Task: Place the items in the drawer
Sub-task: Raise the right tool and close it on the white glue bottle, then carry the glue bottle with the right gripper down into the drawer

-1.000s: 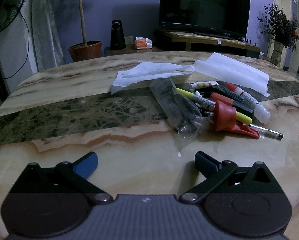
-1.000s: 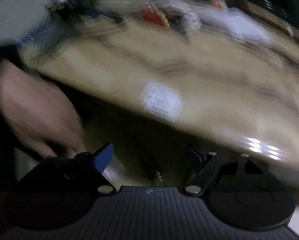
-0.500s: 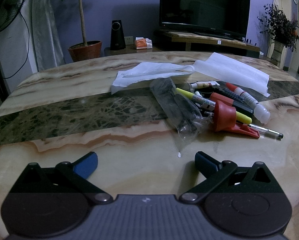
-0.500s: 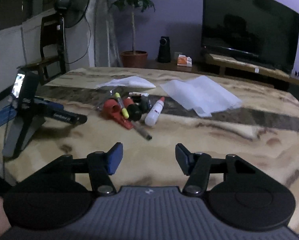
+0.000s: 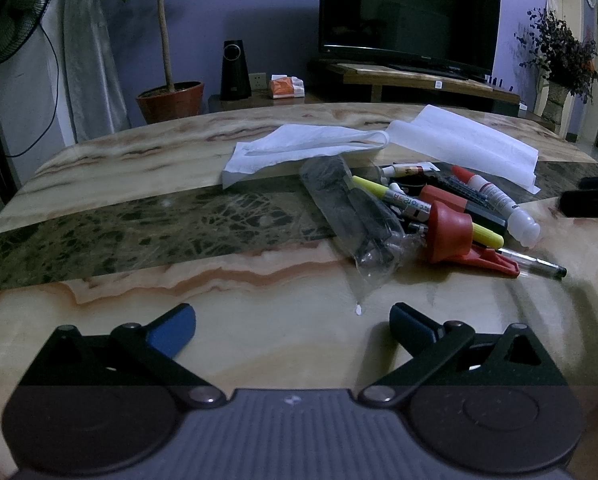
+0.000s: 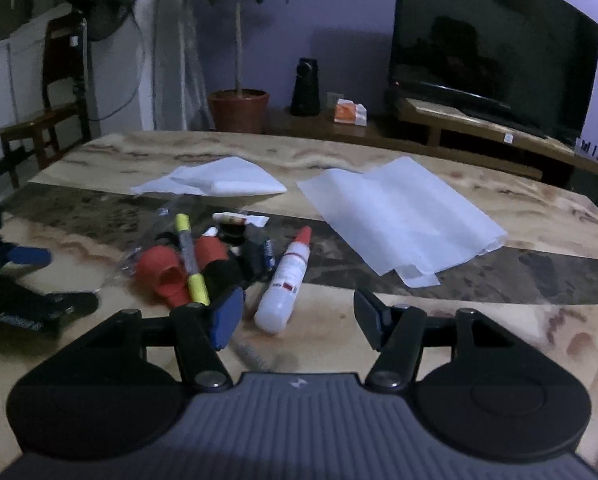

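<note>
Glue bottle (image 6: 285, 284) lies on the tabletop (image 6: 379, 344) just ahead of my right gripper (image 6: 295, 316), whose empty jaws are opening. I'd straddle its body squarely, avoiding the pens. Left gripper (image 5: 293, 322) hangs spread, empty.

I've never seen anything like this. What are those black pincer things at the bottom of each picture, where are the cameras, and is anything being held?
They are hand-held grippers, one in each of a person's hands, each carrying a camera looking along its two fingers. One picture comes from the left gripper, the other from the right gripper. On the marble table lies a pile: a yellow highlighter, a glue bottle, a red cap-like piece, a clear bag and white tissues. Both grippers are empty; the right one's jaws are opening.
</note>
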Tool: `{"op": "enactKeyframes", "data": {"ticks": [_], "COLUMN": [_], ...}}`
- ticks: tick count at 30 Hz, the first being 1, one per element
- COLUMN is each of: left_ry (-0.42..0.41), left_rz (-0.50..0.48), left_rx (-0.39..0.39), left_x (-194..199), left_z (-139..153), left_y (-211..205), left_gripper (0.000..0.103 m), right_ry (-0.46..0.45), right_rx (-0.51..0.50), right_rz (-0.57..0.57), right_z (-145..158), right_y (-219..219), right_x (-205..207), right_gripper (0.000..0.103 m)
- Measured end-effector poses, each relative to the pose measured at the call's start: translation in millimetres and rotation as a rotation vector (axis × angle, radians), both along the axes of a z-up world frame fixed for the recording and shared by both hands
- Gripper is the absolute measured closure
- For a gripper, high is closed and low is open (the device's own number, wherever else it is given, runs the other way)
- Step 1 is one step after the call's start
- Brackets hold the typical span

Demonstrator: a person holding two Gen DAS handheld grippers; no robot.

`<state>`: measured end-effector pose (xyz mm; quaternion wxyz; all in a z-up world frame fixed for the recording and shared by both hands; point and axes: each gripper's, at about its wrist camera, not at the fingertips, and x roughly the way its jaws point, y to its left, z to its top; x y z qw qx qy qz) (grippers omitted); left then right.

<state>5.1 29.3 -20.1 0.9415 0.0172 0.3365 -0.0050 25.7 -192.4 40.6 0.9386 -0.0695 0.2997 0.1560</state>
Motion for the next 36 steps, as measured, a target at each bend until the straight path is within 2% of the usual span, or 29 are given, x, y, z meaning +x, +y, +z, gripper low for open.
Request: {"op": "enactKeyframes", "data": {"ticks": [7, 11, 19, 25, 27, 29, 36], "left_ry": [0.000, 0.000, 0.000, 0.000, 0.000, 0.000, 0.000], "left_rz": [0.000, 0.000, 0.000, 0.000, 0.000, 0.000, 0.000], "left_rx": [0.000, 0.000, 0.000, 0.000, 0.000, 0.000, 0.000], "left_x": [0, 0, 0, 0, 0, 0, 0], "left_z": [0, 0, 0, 0, 0, 0, 0], "left_y": [0, 0, 0, 0, 0, 0, 0], "left_gripper": [0.000, 0.000, 0.000, 0.000, 0.000, 0.000, 0.000], "right_ry": [0.063, 0.048, 0.092, 0.084, 0.084, 0.083, 0.096], "right_rx": [0.025, 0.013, -0.006, -0.026, -0.033, -0.038, 0.042], "right_rz": [-0.014, -0.018, -0.036, -0.009, -0.004, -0.008, -0.025], "right_z": [-20, -26, -36, -40, -39, -39, -38], "right_y": [14, 19, 19, 24, 27, 29, 15], "right_x": [30, 36, 50, 54, 54, 53, 48], "right_gripper": [0.039, 0.040, 0.042, 0.053, 0.076, 0.078, 0.078]}}
